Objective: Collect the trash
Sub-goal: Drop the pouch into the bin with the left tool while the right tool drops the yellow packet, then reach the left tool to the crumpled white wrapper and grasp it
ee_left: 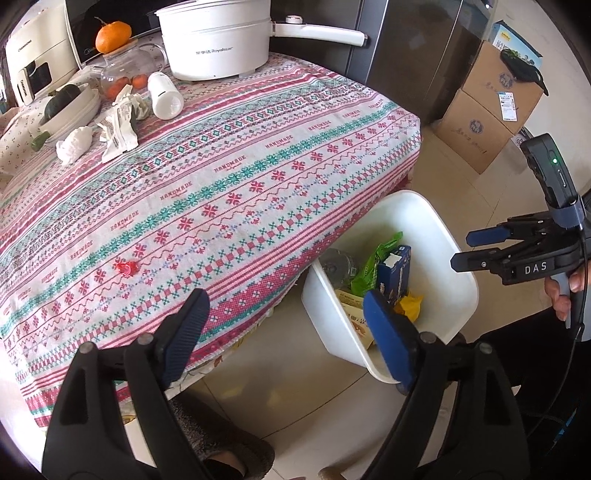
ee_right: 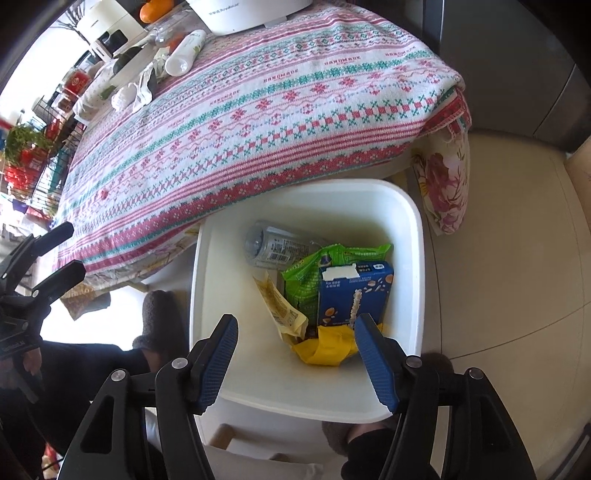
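A white bin (ee_right: 221,295) stands on the floor by the table's edge. It holds a blue carton (ee_right: 351,295), a green wrapper (ee_right: 303,284), a can (ee_right: 269,247) and a yellow wrapper (ee_right: 328,349). My right gripper (ee_right: 297,350) hangs open over the bin, with nothing between its fingers. My left gripper (ee_left: 286,332) is open and empty above the table's near edge, to the left of the bin (ee_left: 439,240). On the far left of the patterned tablecloth (ee_left: 258,166) lie crumpled wrappers (ee_left: 118,129), a white tissue (ee_left: 74,144) and a toppled white bottle (ee_left: 164,96). A small red scrap (ee_left: 125,267) lies nearer.
A white pot (ee_left: 214,40), an orange on a glass jar (ee_left: 112,35) and a dish (ee_left: 70,107) crowd the table's back. Cardboard boxes (ee_left: 491,110) and a dark cabinet (ee_left: 406,55) stand beyond the bin. A person's slippered feet (ee_right: 159,314) flank the bin.
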{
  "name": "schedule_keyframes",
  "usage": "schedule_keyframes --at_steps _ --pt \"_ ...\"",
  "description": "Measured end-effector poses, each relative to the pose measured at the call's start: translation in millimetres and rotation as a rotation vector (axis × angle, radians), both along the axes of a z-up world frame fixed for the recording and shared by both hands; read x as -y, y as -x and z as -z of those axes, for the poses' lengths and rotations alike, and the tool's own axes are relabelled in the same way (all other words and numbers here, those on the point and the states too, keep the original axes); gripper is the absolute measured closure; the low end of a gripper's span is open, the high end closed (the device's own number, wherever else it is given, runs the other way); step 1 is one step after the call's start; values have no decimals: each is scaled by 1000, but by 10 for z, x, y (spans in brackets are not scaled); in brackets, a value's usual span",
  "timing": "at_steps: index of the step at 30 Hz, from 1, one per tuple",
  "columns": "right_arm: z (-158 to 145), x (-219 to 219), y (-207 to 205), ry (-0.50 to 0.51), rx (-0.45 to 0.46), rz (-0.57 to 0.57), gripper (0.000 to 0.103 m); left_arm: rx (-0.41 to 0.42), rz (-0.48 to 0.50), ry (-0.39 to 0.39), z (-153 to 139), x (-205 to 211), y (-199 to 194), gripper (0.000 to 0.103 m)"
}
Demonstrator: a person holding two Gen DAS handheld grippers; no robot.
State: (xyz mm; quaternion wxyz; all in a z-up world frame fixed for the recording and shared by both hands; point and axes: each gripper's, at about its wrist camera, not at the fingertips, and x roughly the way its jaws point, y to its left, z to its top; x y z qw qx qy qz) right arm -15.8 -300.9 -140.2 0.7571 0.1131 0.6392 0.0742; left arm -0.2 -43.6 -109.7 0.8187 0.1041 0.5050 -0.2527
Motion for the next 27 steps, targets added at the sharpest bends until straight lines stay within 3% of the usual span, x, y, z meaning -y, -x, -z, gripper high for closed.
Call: schedule_keyframes --at_steps 10,18,27 --pt "-285 -219 -289 41 100 7 29 5 -141 16 -131 -365 -395 18" --pt "-547 -519 -687 77 230 -16 27 25 -259 66 -224 -756 -1060 18" --pt "-685 -812 -1335 124 384 -81 23 97 -377 167 52 -1020 -1962 18"
